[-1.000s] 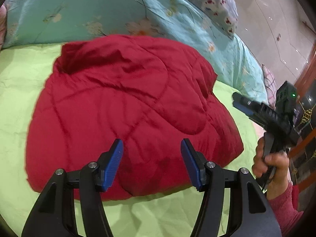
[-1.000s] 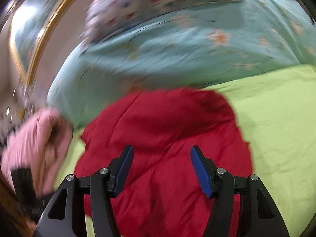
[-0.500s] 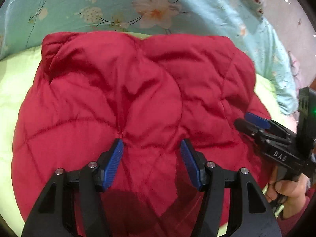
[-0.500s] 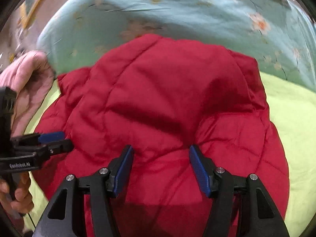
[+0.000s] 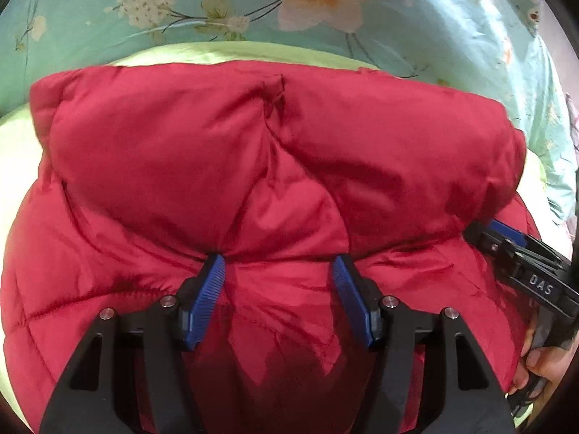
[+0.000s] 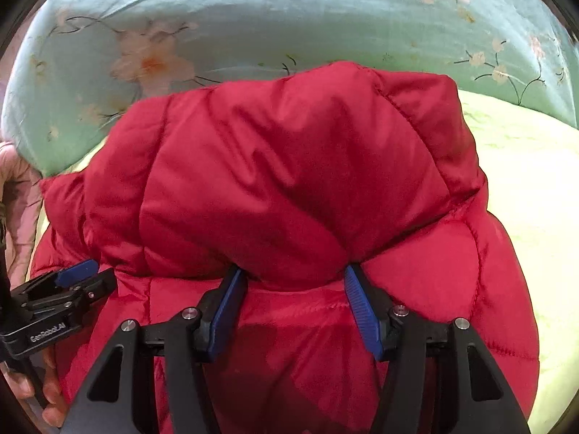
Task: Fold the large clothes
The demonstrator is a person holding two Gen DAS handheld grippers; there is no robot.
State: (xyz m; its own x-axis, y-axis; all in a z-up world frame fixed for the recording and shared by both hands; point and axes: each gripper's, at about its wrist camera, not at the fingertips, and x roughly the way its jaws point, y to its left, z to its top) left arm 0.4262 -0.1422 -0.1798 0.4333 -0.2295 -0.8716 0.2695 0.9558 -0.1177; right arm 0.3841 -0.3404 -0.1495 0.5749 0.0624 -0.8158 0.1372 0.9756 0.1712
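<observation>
A red quilted puffer jacket [image 5: 282, 166] lies folded in a thick bundle on a lime-green sheet [image 5: 217, 50]; it also fills the right wrist view [image 6: 289, 166]. My left gripper [image 5: 278, 264] is open, its blue pads pressed into the jacket's top with a puffed fold bulging just beyond the tips. My right gripper [image 6: 295, 275] is open too, pressed into the jacket the same way. The right gripper shows at the jacket's right side in the left wrist view [image 5: 506, 235], and the left gripper shows at the left edge in the right wrist view [image 6: 77, 276].
A teal floral quilt [image 5: 217, 3] lies bunched behind the jacket, also in the right wrist view [image 6: 253, 11]. Green sheet [image 6: 524, 188] extends to the right of the jacket. A pink cloth [image 6: 18, 195] shows at the far left edge.
Both grippers have moved forward and down onto the jacket, from hovering near its front edge to pressing into its top. The jaws stayed open throughout.
</observation>
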